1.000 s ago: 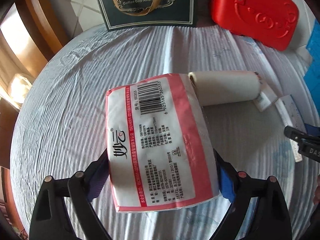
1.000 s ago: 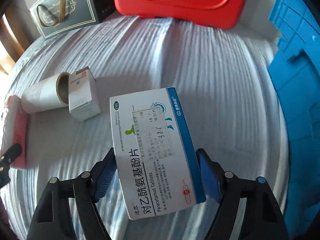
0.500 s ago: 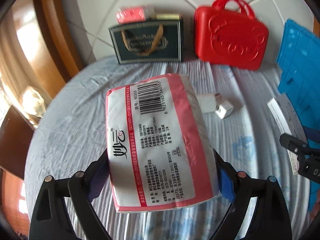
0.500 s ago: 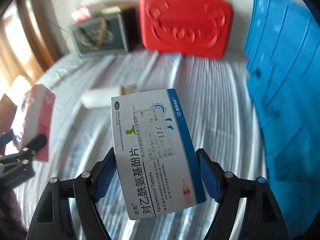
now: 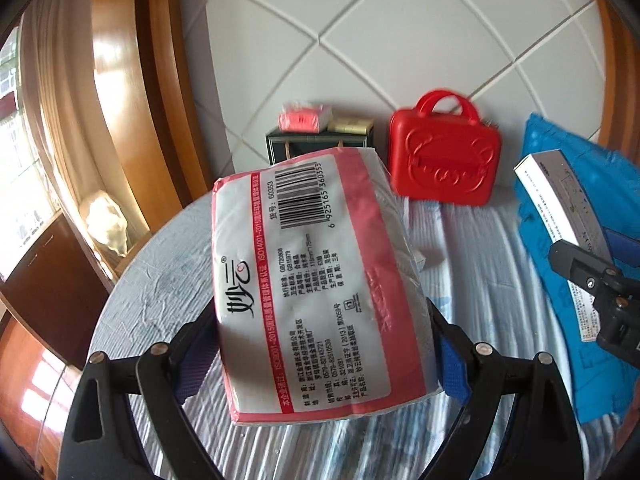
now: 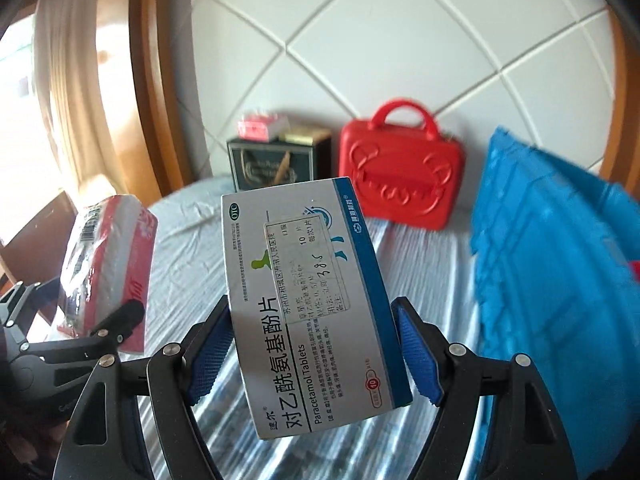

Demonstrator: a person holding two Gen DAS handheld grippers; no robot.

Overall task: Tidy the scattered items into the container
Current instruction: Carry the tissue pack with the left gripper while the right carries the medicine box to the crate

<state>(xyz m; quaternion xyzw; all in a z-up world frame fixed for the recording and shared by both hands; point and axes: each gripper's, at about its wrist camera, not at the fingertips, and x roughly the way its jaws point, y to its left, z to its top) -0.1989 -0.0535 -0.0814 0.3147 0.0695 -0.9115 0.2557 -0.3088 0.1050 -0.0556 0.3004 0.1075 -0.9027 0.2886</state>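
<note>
My left gripper [image 5: 320, 354] is shut on a red-and-white tissue pack [image 5: 316, 280], held well above the round table [image 5: 152, 280]. That pack [image 6: 108, 268] and the left gripper [image 6: 60, 344] also show at the left of the right wrist view. My right gripper [image 6: 314, 354] is shut on a white-and-blue paracetamol tablet box [image 6: 308, 300], lifted over the table [image 6: 188, 248]. The tablet box [image 5: 560, 208] and right gripper [image 5: 592, 292] appear at the right edge of the left wrist view. A blue plastic container [image 6: 552, 264] stands at the right of the table.
At the back against the tiled wall stand a red carry case [image 5: 444, 160] and a dark green gift bag [image 6: 272, 168] with a red pack and a small gold box on top. A small white item [image 5: 420, 258] peeks from behind the tissue pack. Wooden frame at left.
Both grippers have risen well above the table with their loads and tilted up, so the wall now fills the upper view. The paper roll and small box have dropped out of sight.
</note>
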